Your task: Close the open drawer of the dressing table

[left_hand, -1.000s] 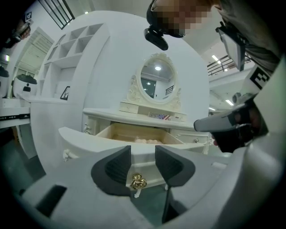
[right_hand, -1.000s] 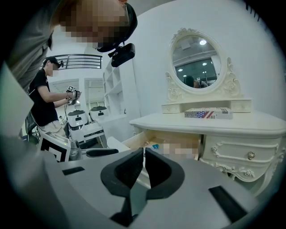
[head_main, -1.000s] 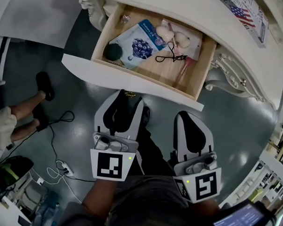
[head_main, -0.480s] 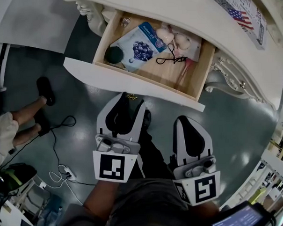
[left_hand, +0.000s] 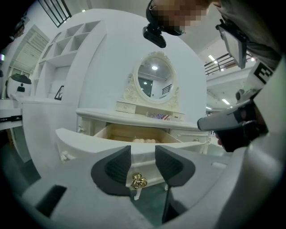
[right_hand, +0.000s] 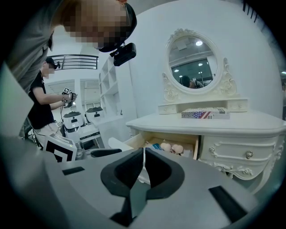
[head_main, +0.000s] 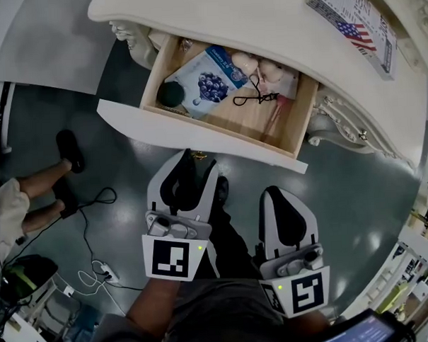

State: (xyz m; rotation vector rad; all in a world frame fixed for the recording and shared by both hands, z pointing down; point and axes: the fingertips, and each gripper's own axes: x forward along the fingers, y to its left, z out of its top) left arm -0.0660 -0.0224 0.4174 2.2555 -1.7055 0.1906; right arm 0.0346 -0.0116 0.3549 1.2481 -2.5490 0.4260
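Note:
The dressing table's drawer [head_main: 229, 109] stands pulled out, its white front panel [head_main: 198, 135] facing me. Inside lie a blue packet [head_main: 206, 78], a dark round object [head_main: 171, 94], a black cord and pale lumps. My left gripper [head_main: 194, 159] is open just short of the panel. In the left gripper view the gold knob [left_hand: 139, 181] shows low between the left gripper's [left_hand: 143, 163] pads, untouched by either. The right gripper [head_main: 275, 191] is shut on nothing and hangs further back from the drawer. In the right gripper view the right gripper [right_hand: 144, 151] points at the drawer's open corner [right_hand: 167, 143].
A flag-printed book [head_main: 353, 26] lies on the tabletop, and an oval mirror [right_hand: 196, 65] stands behind it. A seated person's legs and black shoes [head_main: 68, 148] are on the floor at left, with cables [head_main: 95, 207] nearby. Another person [right_hand: 42, 98] stands at the far left.
The head view has shifted a little, so the drawer sits slightly higher in the picture. Both grippers keep their places and the drawer stays open as before.

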